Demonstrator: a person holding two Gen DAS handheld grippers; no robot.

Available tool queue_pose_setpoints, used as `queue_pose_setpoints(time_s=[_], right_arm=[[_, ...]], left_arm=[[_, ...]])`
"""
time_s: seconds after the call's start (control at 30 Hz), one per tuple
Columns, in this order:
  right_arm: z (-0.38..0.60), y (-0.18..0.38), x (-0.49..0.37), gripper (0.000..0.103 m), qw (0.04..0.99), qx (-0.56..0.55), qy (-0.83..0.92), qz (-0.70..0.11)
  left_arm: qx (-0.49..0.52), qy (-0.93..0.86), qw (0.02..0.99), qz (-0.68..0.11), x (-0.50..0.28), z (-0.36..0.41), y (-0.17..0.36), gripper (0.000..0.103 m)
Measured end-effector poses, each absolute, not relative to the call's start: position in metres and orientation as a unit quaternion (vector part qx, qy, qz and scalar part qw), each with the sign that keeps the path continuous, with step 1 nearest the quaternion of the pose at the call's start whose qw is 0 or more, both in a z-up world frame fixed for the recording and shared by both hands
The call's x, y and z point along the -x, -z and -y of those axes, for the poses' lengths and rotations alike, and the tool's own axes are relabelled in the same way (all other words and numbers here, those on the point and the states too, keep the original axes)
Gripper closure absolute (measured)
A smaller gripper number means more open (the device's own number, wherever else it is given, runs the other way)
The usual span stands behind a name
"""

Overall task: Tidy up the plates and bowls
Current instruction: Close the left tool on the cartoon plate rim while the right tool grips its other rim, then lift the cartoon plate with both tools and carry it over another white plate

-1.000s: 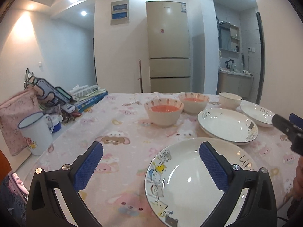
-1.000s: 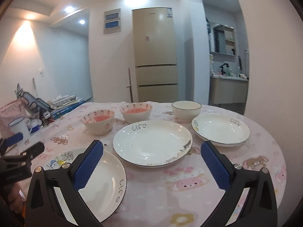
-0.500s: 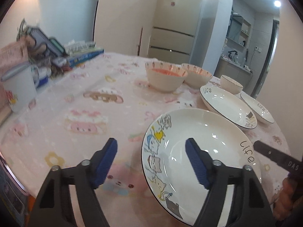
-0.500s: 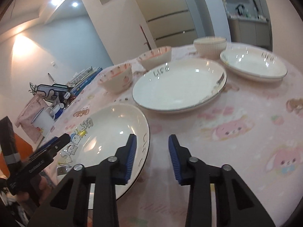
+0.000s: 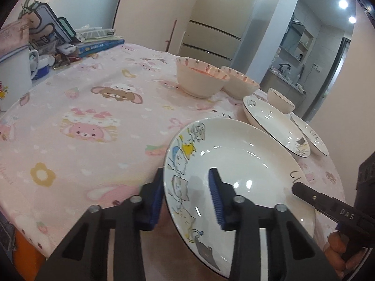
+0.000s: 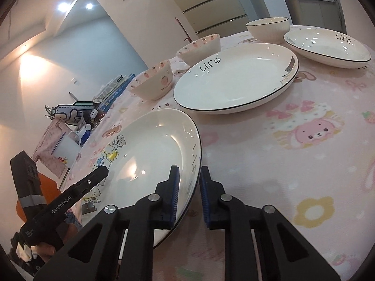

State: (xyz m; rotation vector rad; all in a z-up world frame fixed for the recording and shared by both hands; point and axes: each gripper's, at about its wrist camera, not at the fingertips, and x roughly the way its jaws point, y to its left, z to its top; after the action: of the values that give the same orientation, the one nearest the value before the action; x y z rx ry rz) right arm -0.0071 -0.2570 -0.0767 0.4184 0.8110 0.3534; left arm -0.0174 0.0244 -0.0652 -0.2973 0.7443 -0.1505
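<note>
1. step in hand: two-handed grasp of the nearest plate (image 5: 239, 164), the one with cartoon cats on its rim. it sits at the near edge of the worktop (image 5: 98, 117), closest to the person.
2. left hand-held gripper (image 5: 187, 201) straddles the plate's left rim, one pad outside, one over the well. jaws closing; the inner pad looks clear of the surface, so not clamped yet.
3. right hand-held gripper (image 6: 188, 194) straddles the opposite rim by the "life" lettering. jaws closing and nearly together; pads look right at the rim, but whether they press i can't confirm.
4. rest of the set: second plate (image 6: 234, 77) just beyond, third plate (image 6: 328, 46) further right, two strawberry bowls (image 6: 152, 82) and a plain white bowl (image 6: 267, 27) behind them.
5. next move, my read: finish both pinches, confirm they bite, lift level and together, then carry onto the second plate to start a stack.
6. risk: glazed rim, uneven grip, so the plate may tilt or slip.
</note>
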Motion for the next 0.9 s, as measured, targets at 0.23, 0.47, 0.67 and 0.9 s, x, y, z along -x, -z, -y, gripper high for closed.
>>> queue_pose_setpoints(time_s=[0.23,0.47,0.67,0.9], right_arm=[[0.256,0.082,0.004,0.088,0.876,-0.209,-0.182,-0.396],[0.251,0.077,0.007,0.089,0.883,-0.183,-0.162,-0.4],[0.253,0.059,0.015,0.089,0.894,-0.174,-0.167,-0.376],[0.261,0.029,0.02,0.088,0.907,-0.167,-0.167,-0.348]], left_arm=[[0.151,0.063,0.917,-0.364,0.017,-0.027,0.071,0.079],[0.131,0.055,0.92,-0.365,0.022,-0.022,0.064,0.08],[0.115,0.052,0.933,-0.337,0.033,-0.017,0.04,0.08],[0.111,0.065,0.941,-0.313,0.034,-0.01,0.009,0.08]])
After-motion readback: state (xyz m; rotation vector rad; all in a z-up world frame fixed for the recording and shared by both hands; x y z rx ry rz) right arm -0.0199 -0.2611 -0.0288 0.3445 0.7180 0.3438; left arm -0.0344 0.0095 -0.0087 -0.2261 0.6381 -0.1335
